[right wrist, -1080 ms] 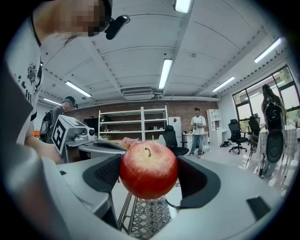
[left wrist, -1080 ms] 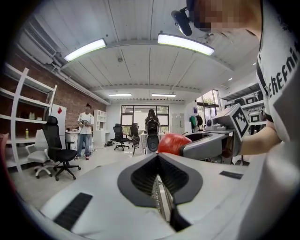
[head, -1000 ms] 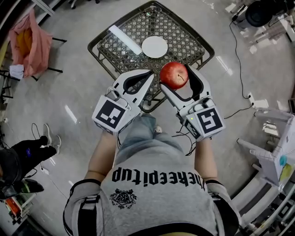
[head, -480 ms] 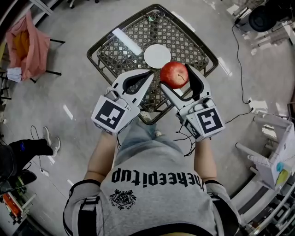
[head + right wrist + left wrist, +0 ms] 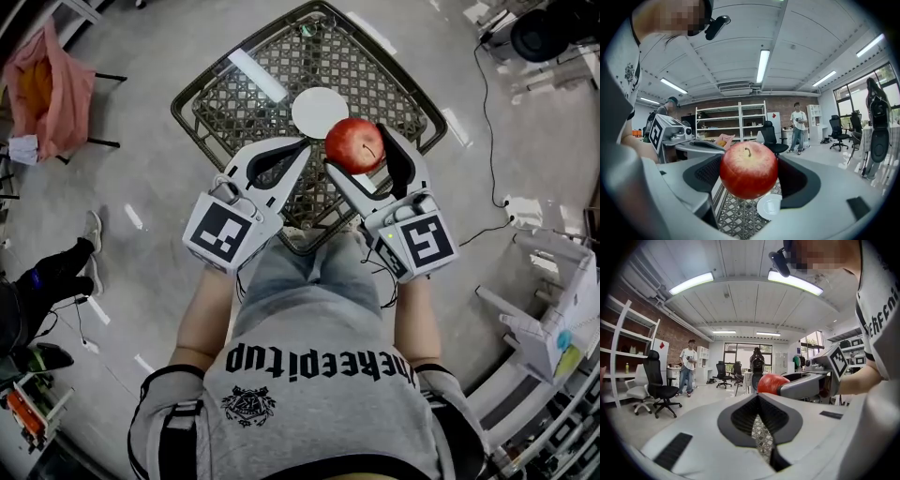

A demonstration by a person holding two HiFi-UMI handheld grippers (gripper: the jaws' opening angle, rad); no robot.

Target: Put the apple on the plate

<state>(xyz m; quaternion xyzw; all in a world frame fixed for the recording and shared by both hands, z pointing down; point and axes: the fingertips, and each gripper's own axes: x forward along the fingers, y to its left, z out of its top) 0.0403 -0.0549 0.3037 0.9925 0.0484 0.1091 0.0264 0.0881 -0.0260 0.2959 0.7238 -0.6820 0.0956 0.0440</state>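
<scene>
Looks steeply down from a head camera onto a person's grey T-shirt [image 5: 319, 375], printed in black with "keepitup", upside down from this angle, above a small round crest. Shows a handheld tool in each hand, raised over a dark metal table [image 5: 253, 103] with a lattice top. Carries a marker cube [image 5: 223, 232] with a black-and-white square pattern on the back of the left tool, and a second cube [image 5: 424, 241] on the right one.

Grips a red apple [image 5: 354, 144] in the right gripper [image 5: 359, 150], jaws spread wide and pressed against both sides of the fruit, stem up. Hangs in the air above the table, just beside the near edge of a small round white plate [image 5: 317, 111], not resting on it. Along the right gripper's [image 5: 749, 180] own jaws: apple [image 5: 748, 169] filling the middle, red with a paler blush around the brown stem; plate [image 5: 768, 206] lower and slightly right, flat on the table [image 5: 736, 220].

Places the left gripper [image 5: 302, 148] just left of the apple, tips closed together with nothing between them. From the left gripper's [image 5: 758, 399] own camera: tips touching, a narrow slit behind them showing only table lattice, apple [image 5: 772, 383] beyond at right.

Around the table: pale glossy floor, a pink bag [image 5: 47, 89] slung on a dark frame at upper left, black cables [image 5: 487, 103] at right. In the background, an open office with a standing person [image 5: 687, 366] and a black swivel chair [image 5: 661, 390].
</scene>
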